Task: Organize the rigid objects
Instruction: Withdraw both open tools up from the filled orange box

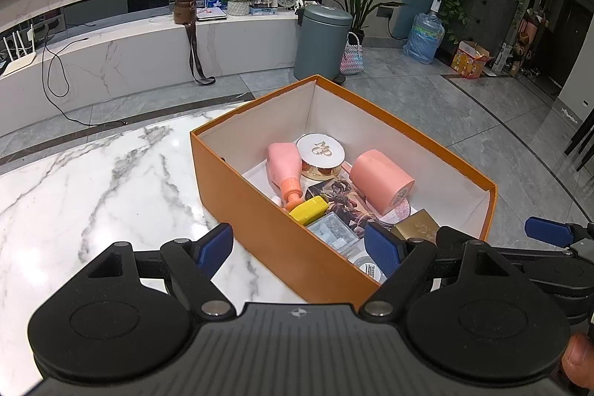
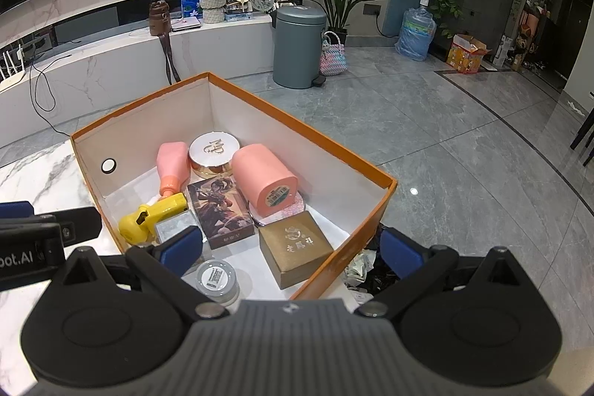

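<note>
An open orange box (image 1: 260, 225) (image 2: 371, 206) stands on the marble table (image 1: 92, 180). Inside lie a pink bottle (image 2: 172, 164), a white-and-gold compact (image 2: 215, 149), a pink cylinder (image 2: 265, 179), a yellow object (image 2: 152, 216), a picture card box (image 2: 221, 210), a gold box (image 2: 295, 247), a clear case (image 2: 174, 225) and a small white jar (image 2: 217, 279). My left gripper (image 1: 299, 249) is open and empty, straddling the box's near left wall. My right gripper (image 2: 291, 247) is open and empty, straddling the box's near right wall above the gold box.
The table edge runs just beyond the box, with grey tiled floor (image 2: 464, 136) below. A grey bin (image 2: 297, 47), plants and a low marble shelf (image 1: 111, 51) stand far behind. Crumpled paper and dark items (image 2: 365, 270) lie under my right gripper's right finger.
</note>
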`<state>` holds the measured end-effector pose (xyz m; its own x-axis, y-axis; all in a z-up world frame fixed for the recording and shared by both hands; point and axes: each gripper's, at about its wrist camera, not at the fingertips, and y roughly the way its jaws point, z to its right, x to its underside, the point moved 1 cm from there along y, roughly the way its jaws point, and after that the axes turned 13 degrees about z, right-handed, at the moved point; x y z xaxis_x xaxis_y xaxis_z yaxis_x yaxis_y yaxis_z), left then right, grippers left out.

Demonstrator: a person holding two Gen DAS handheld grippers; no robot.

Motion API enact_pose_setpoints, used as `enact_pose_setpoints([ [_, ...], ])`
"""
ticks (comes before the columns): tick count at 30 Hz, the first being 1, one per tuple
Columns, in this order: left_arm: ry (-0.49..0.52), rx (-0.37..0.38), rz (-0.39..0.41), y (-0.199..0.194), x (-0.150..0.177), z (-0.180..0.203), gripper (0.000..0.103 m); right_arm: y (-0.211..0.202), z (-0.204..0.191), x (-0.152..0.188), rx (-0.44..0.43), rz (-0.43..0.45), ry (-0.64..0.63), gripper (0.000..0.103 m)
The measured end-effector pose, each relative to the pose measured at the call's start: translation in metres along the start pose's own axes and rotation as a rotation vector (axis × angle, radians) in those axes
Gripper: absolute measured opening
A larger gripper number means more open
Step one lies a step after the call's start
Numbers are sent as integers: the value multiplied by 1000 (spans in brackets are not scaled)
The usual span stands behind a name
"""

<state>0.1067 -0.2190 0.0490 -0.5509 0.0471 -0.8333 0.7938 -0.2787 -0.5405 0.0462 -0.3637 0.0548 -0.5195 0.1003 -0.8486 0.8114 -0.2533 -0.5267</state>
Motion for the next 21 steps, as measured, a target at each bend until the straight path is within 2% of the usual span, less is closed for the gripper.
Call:
enact_pose_setpoints([
  [17, -13, 8, 3, 0, -3, 4, 94, -1, 3, 0, 2, -1, 3, 100],
  [21, 5, 12, 37, -1, 0, 8, 94, 0, 3, 0, 1, 1, 5, 100],
])
